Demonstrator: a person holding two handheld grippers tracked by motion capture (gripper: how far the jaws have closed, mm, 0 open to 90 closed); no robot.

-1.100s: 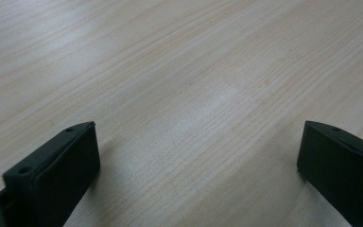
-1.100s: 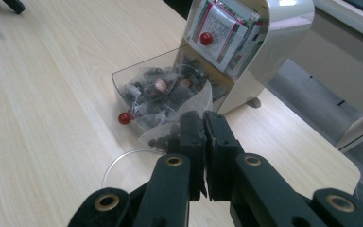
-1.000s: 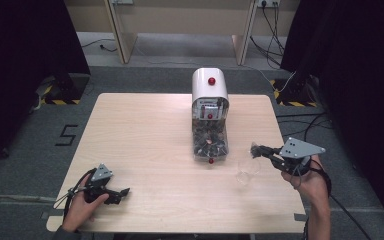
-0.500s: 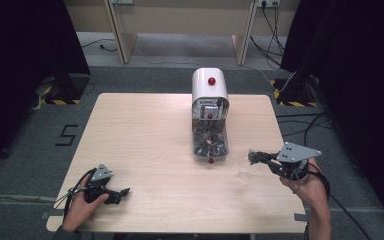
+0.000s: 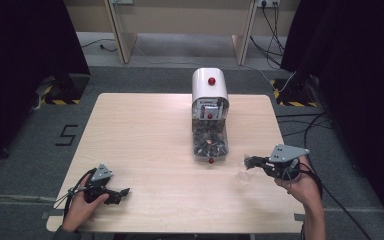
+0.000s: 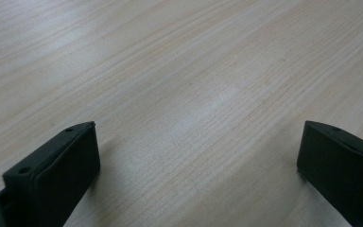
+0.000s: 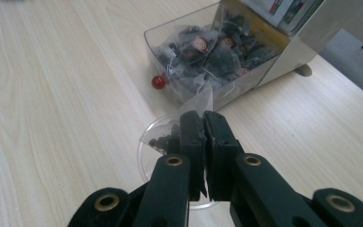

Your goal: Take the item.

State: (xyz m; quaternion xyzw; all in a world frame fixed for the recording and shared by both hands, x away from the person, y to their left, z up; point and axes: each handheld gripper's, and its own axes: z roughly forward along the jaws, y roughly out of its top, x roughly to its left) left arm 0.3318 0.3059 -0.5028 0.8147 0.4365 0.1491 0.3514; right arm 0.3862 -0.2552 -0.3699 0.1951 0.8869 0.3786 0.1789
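Since a second ago, my right hand-held gripper (image 5: 252, 161) has sunk toward the tabletop (image 5: 145, 135), at four o'clock from the dispenser (image 5: 209, 90), pinched shut on a tea bag (image 7: 199, 101) over a clear cup (image 7: 147, 146). Light, limp, tearable: grip its top corner. My left hand-held gripper (image 5: 122, 192) rests open.

From my remote seat, the worktop (image 5: 145, 140) is evenly lit from overhead while black curtains flank it. Soft glare streaks its wood in the left gripper view; the near tongs (image 7: 202, 124) blur in the right gripper view.
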